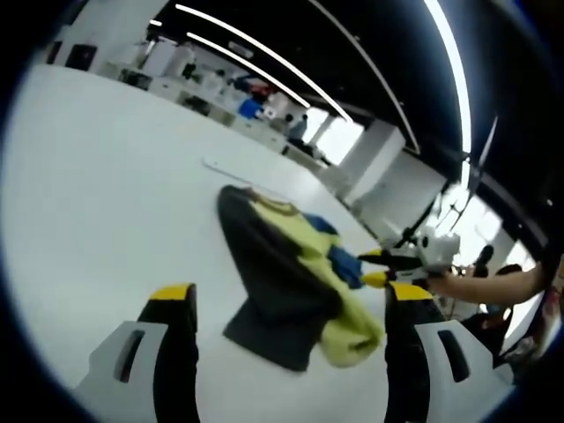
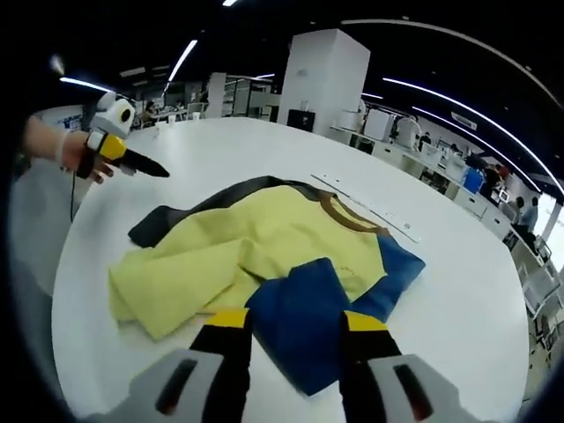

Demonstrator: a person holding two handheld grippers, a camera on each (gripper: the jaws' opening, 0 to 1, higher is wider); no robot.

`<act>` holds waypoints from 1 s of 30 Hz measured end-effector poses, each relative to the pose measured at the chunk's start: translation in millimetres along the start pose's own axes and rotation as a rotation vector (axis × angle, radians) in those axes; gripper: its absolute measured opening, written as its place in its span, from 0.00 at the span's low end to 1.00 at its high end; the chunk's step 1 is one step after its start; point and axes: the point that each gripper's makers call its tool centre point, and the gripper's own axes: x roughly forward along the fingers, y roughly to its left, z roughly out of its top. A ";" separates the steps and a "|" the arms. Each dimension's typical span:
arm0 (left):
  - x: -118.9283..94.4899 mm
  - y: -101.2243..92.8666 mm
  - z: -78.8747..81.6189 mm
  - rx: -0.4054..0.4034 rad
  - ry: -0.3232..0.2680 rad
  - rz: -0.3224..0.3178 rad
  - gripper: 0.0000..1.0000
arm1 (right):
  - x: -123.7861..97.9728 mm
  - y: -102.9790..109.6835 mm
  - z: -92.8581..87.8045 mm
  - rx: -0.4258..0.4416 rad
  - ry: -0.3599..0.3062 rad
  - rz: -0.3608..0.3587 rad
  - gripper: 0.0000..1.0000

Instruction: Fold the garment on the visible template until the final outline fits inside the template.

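The garment (image 2: 264,256), yellow with blue sleeves and a dark back panel, lies partly folded on the white table (image 2: 220,150). The right gripper (image 2: 286,324) hovers over a blue sleeve (image 2: 304,317), jaws apart and holding nothing. The left gripper (image 1: 286,295) hangs beside the dark side of the garment, jaws wide apart and empty. A thin strip (image 2: 366,207), possibly the template edge, lies just beyond the collar

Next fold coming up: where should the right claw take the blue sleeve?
Judging by the right gripper view, take the blue sleeve at its near free end, coming straight in low over the table. It lies flat, directly ahead of the open right claw, overlapping the yellow body.
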 end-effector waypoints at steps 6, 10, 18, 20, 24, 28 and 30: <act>-0.9 0.5 -0.7 -0.004 0.000 0.003 0.84 | 3.7 -0.4 -5.8 -0.028 0.026 0.002 0.29; -0.3 0.6 -1.9 -0.005 0.004 0.003 0.84 | 5.3 -1.4 -7.3 -0.068 0.034 -0.005 0.24; 1.2 -1.0 -2.6 -0.009 0.002 -0.001 0.84 | 9.5 -0.7 -16.4 -0.100 0.070 -0.010 0.17; 0.8 -0.7 -3.0 -0.014 0.000 0.001 0.84 | 10.7 -0.5 -19.3 -0.138 0.083 -0.016 0.15; -0.5 -0.7 -3.5 -0.018 -0.003 0.003 0.84 | 10.1 -1.6 -19.9 -0.133 0.084 -0.024 0.03; -2.3 0.3 -3.9 -0.018 -0.003 0.006 0.84 | 8.1 -3.7 -17.5 -0.129 0.075 -0.032 0.00; -3.0 1.1 -3.5 -0.020 -0.005 0.008 0.84 | 6.3 -6.0 -16.4 -0.109 0.070 -0.037 0.00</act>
